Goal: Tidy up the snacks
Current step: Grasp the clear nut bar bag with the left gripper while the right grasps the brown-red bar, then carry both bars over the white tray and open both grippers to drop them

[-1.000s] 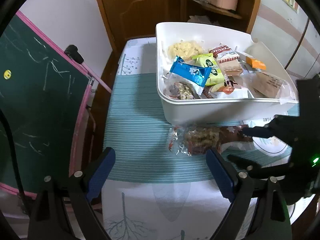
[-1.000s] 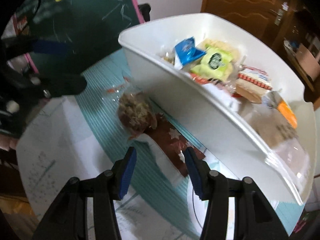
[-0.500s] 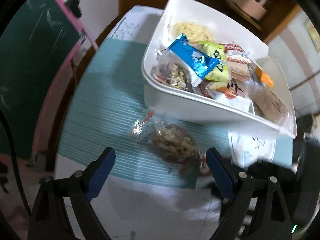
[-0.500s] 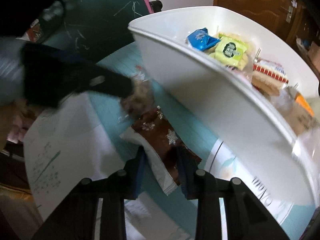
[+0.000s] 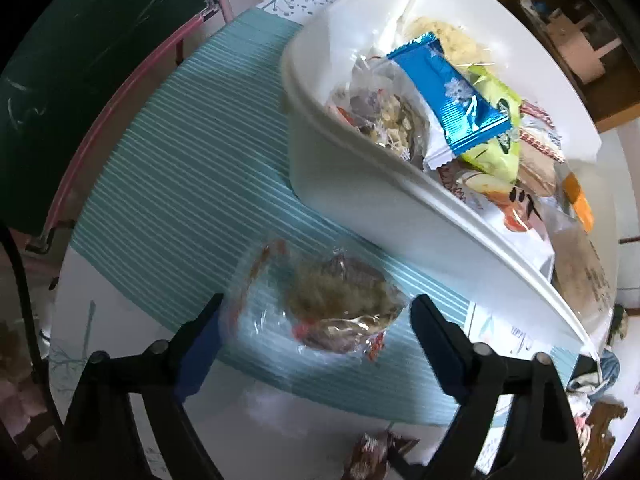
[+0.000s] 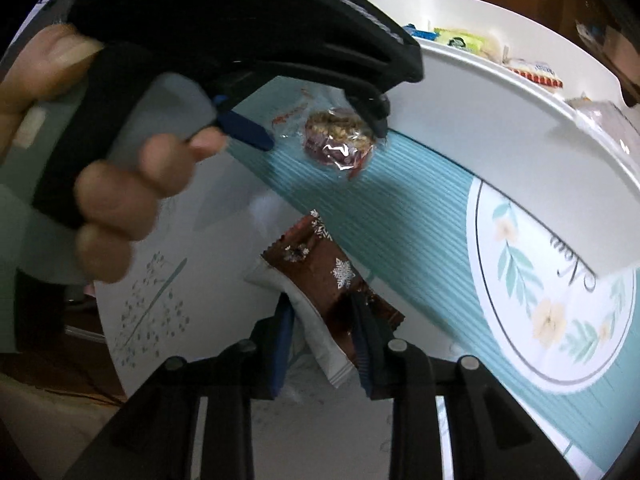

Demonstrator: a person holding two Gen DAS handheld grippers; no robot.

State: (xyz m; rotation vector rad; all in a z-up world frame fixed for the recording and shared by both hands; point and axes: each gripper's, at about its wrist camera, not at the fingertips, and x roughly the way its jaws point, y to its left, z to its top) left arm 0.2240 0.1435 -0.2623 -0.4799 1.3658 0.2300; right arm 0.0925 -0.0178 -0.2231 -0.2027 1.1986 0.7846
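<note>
1. One white bin (image 5: 360, 184) stands on the surface (image 5: 172, 168).
2. Two snack packets lie outside the bin: one clear-wrapped nut cake (image 5: 340, 304) and one brown snowflake packet (image 6: 320, 272).
3. One blue snowflake packet (image 5: 452, 96) lies on top inside the bin.
4. One green packet (image 5: 496, 148) lies under it.
5. One clear-wrapped nut cake in the bin (image 5: 392, 120) shows.
6. Perhaps five or six more packets are piled behind; they overlap too much to count surely.
7. Two grippers: the left gripper (image 5: 316, 340) and the right gripper (image 6: 322, 344).
8. One chalkboard (image 5: 80, 60) stands beside the surface.

Dim indoor light, fisheye-bent dark edges, motion blur, glare on wrappers
</note>
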